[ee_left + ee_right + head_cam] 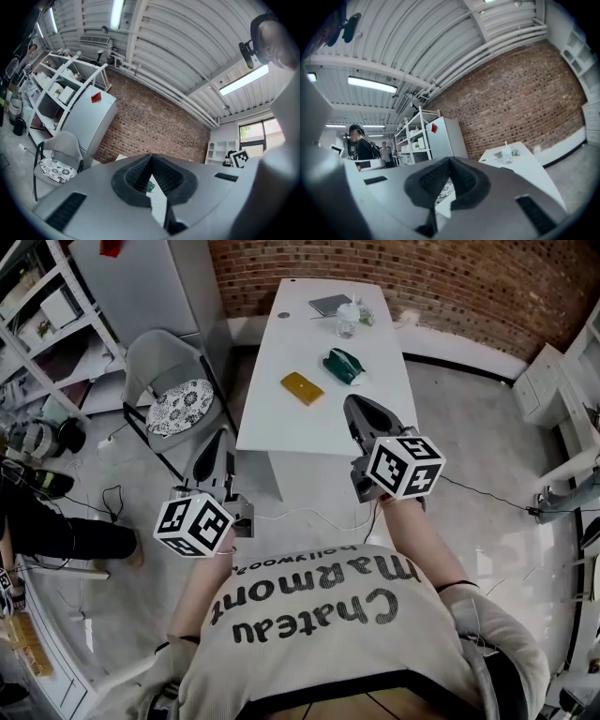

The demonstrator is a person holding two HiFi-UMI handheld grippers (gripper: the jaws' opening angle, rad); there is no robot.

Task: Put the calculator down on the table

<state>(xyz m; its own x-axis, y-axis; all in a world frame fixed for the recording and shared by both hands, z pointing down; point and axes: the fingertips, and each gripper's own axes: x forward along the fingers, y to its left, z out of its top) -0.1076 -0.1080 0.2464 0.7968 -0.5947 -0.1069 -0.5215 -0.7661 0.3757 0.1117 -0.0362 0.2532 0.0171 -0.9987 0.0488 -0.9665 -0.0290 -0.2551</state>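
Head view, table: a white table stands ahead of the person, with its far end toward a brick wall.
Head view, calculator: a flat yellow slab, which I take to be the calculator, lies flat on the table's near half, and neither gripper touches it.
Head view, other things: a green pouch lies near the slab, further up the table. A tablet and a clear bottle sit at the far end. A chair with a patterned cushion stands off the table's left side.
Head view, left gripper: the left gripper hangs over the floor just off the table's near left corner.
Head view, right gripper: the right gripper hovers over the table's near right edge, apart from the slab.
Left gripper view, jaws: the 2 jaws are pressed together at the tips with nothing between them. A strip of the table and a bit of the green pouch show through the notch below.
Right gripper view, jaws: the 2 jaws are closed together and empty. The table with its bottle lies ahead to the right.
Step in hand: if the slab is the calculator, the put-down looks done, since it already rests on the table.
Next move: probably only to keep both grippers clear of the table's things. Any new pickup would need the jaws opened first.
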